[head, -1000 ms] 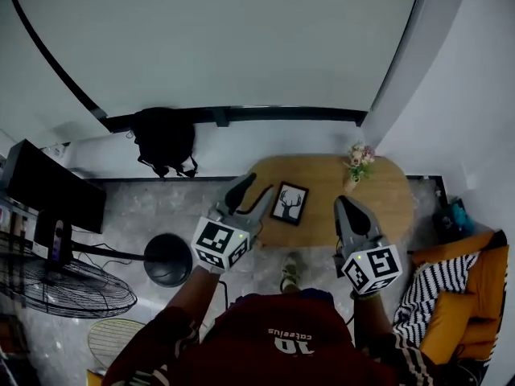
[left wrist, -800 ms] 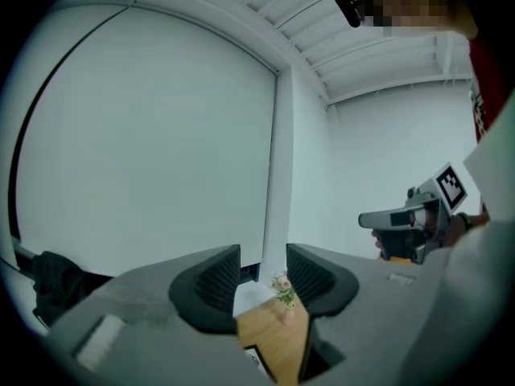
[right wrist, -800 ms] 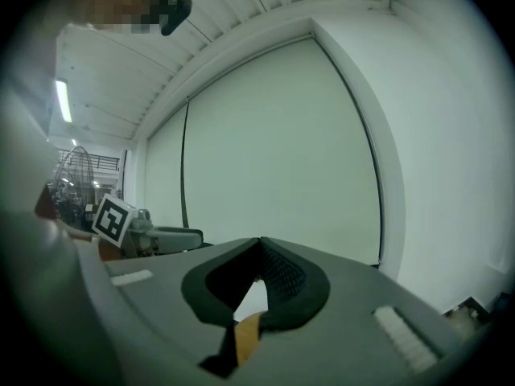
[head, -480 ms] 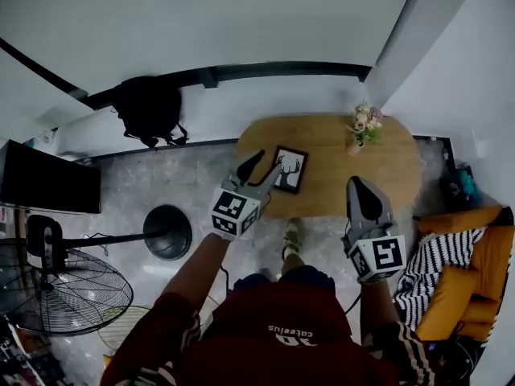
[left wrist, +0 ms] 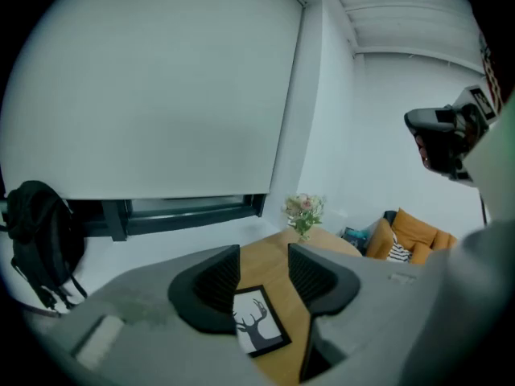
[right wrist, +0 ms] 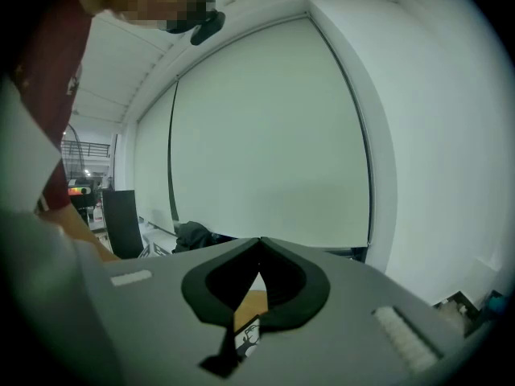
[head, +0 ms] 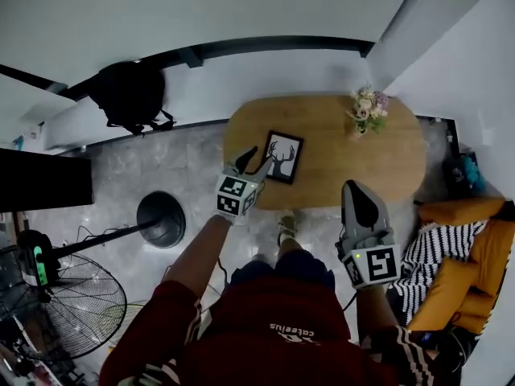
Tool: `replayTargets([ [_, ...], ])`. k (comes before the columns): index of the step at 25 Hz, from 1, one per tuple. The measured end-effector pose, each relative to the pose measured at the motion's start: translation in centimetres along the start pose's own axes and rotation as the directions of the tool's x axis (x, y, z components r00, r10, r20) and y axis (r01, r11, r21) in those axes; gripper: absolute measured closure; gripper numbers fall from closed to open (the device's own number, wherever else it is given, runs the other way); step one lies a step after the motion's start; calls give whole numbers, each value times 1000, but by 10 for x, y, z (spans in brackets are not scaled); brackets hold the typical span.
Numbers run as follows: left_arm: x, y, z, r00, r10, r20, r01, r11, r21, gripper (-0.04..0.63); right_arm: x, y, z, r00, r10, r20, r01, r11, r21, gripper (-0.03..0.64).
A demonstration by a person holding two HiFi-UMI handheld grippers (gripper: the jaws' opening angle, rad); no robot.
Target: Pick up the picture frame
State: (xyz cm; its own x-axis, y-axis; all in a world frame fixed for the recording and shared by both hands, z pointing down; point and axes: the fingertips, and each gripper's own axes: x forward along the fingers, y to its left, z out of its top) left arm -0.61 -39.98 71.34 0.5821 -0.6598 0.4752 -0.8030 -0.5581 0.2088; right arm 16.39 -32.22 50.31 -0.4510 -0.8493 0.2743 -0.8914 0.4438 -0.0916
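Wooden table [head: 386, 163]: black picture frame [head: 282, 157], stag print; left gripper [head: 260, 157] fingers just spread, right gripper [head: 354, 190] fingers touching.

Oval wooden table [head: 386, 163] stands on grey stone floor [head: 153, 163]; orange sofa [head: 467, 211] right, fan [head: 80, 312] left, white blind [left wrist: 161, 95] behind.

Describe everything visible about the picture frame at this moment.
The picture frame is a rectangle with a thin black border around a white print of a black antlered deer head. It lies flat, face up and slightly askew, near the left end of the wooden table. The open left gripper is close by its left edge, not gripping it.
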Motion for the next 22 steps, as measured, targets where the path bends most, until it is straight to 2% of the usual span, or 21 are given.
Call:
replayTargets([
  [6,53,26,-63,996,9,-92,-10,1000,-11,399,20,0,-24,1000,20,3,-20,1000,17,624],
  [9,76,38,-94,992,16,-126,-18,1000,-14,399,23,-6,-49,999,-6,-32,7,999,34,624],
  [15,112,63,-148,983,24,-184,-26,1000,-11,400,34,-16,-90,999,-31,-39,32,999,42,623],
  [22,151,88,-213,967,62,-249,-65,998,-5,411,45,-17,-122,999,-37,33,36,999,36,623],
])
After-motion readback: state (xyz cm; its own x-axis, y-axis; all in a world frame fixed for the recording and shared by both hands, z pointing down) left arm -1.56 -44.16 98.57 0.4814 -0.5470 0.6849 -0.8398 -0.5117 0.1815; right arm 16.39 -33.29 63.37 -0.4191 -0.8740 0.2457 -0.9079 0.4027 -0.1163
